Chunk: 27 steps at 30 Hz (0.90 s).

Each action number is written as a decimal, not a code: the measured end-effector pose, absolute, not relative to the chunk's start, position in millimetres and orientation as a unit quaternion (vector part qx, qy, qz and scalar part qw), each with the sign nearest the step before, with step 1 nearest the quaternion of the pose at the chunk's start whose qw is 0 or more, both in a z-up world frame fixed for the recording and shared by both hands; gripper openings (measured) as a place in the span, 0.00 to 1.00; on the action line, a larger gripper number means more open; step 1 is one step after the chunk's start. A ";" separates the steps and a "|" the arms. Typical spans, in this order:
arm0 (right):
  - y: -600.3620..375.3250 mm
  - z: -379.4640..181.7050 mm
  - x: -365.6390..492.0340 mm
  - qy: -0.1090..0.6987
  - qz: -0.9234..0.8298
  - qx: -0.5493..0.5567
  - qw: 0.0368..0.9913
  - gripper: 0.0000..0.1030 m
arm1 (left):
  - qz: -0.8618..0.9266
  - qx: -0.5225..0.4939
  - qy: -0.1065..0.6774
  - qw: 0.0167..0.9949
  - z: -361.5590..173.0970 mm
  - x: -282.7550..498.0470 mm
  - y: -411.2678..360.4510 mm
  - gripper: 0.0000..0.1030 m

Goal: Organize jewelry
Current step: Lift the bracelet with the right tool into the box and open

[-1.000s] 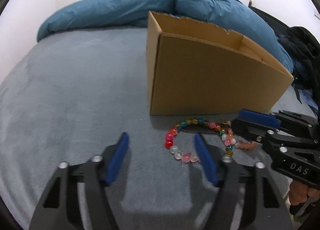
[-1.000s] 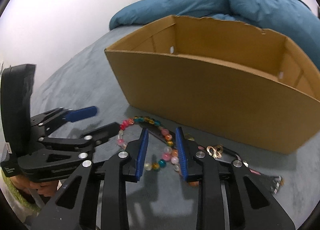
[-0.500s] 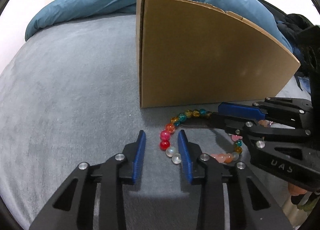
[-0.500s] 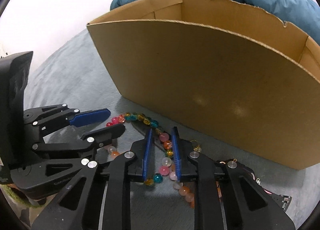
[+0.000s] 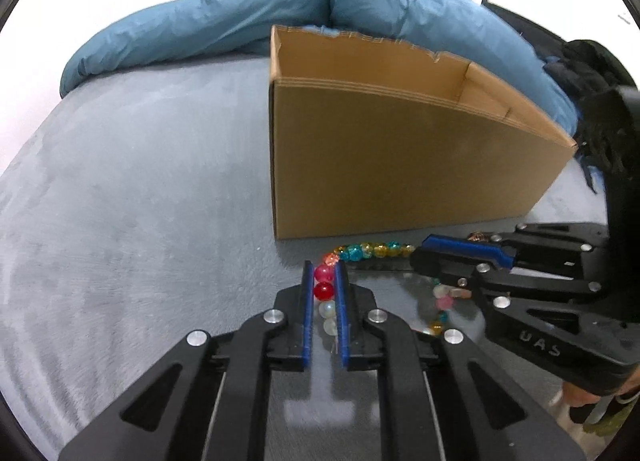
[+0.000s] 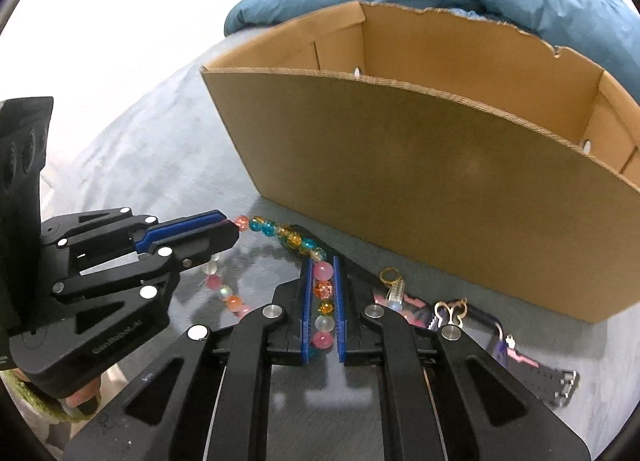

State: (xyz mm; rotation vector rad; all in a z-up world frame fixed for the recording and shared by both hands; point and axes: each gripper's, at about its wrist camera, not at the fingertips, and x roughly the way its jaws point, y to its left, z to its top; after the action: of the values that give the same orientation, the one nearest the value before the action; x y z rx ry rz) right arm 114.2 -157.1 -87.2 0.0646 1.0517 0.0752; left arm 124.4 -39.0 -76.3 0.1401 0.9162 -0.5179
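A multicoloured bead necklace (image 5: 370,249) hangs between both grippers in front of the open cardboard box (image 5: 400,157). My left gripper (image 5: 324,267) is shut on its red and pink beads. My right gripper (image 6: 321,263) is shut on another stretch of pink, orange and clear beads. In the right wrist view the necklace (image 6: 280,233) sags from the left gripper (image 6: 230,229) to mine, lifted off the bedspread. The box (image 6: 420,165) stands just behind.
A gold charm (image 6: 394,287), a gold clasp piece (image 6: 450,311) and a dark watch strap (image 6: 532,365) lie on the grey bedspread (image 5: 140,201) by the box's front. A blue duvet (image 5: 280,17) lies behind the box. Dark clothes (image 5: 588,69) sit far right.
Both grippers closed onto the bead necklace and rose with it. The views now sit higher, showing the box's open top.
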 end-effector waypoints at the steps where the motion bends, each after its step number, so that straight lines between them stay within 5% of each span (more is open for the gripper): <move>1: -157.3 -83.1 111.3 0.492 0.044 0.035 0.869 0.08 | -0.249 0.064 0.431 0.865 -68.9 119.9 -37.7 0.09; 14: -155.6 -5.0 69.4 0.396 0.054 0.055 0.915 0.08 | -0.289 0.036 0.340 0.894 43.5 79.2 -39.6 0.09; 20: -175.3 50.8 92.6 0.361 0.053 0.064 0.929 0.08 | -0.308 0.016 0.338 0.889 76.8 120.2 -62.7 0.09; 27: -213.9 49.0 169.2 0.409 0.049 0.088 0.907 0.08 | -0.288 0.014 0.392 0.874 61.5 202.5 -87.9 0.09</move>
State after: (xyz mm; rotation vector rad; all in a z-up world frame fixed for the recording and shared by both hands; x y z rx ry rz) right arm 169.2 -213.9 49.0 0.1825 0.8446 0.1019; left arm 202.5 -87.9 61.5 0.0286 0.8178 -0.6015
